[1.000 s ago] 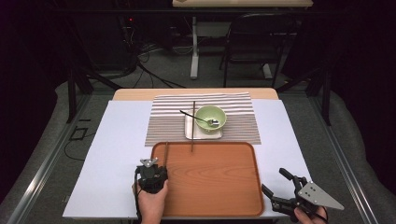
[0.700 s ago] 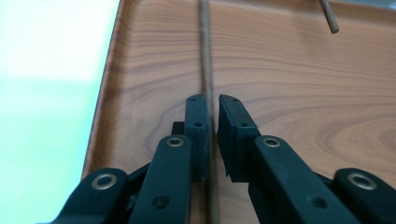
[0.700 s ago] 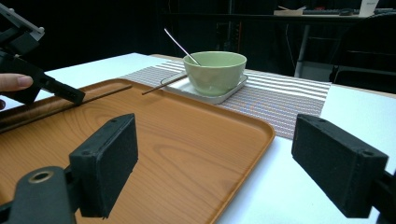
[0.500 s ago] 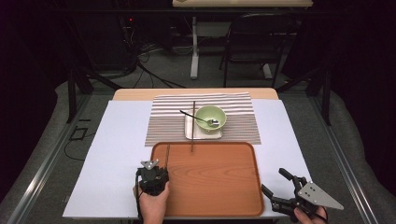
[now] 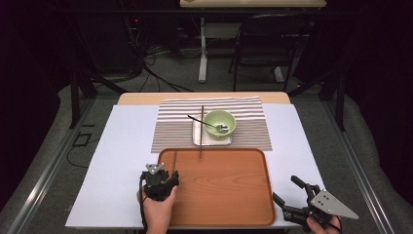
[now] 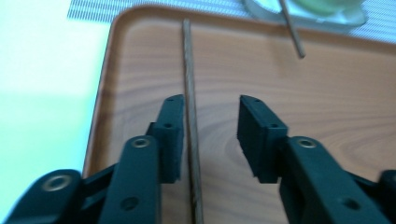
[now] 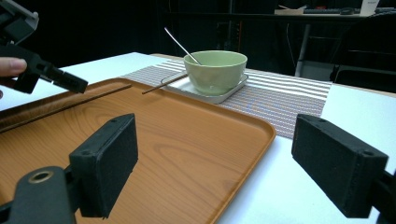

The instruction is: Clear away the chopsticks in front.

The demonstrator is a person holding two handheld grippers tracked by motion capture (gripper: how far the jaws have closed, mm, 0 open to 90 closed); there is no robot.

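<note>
High view: the left tool (image 5: 168, 176) sits at the near left corner of the wooden tray (image 5: 229, 195), held in the person's left hand (image 5: 158, 209). A brown chopstick (image 5: 174, 160) lies flat on the tray floor just inside the left rim, running away from the person. Left tool view: its jaws have just been opening and now stand partly apart; the chopstick (image 6: 190, 116) lies between them, close against the left pad (image 6: 173, 135) and clear of the right one, so it is no longer pinched. The second chopstick (image 5: 200, 130) lies well apart, with its far part over the striped mat (image 5: 170, 124) and its near tip (image 6: 294, 35) reaching over the tray's far edge, beside the white square dish (image 5: 198, 135). On that dish stands a green bowl (image 5: 219, 122) with a spoon (image 5: 204, 122) leaning in it. The right tool (image 5: 292, 197) rests off the tray's near right corner on the white worktop (image 5: 117, 161); right tool view: its jaws (image 7: 205, 158) are spread wide with nothing between them.
</note>
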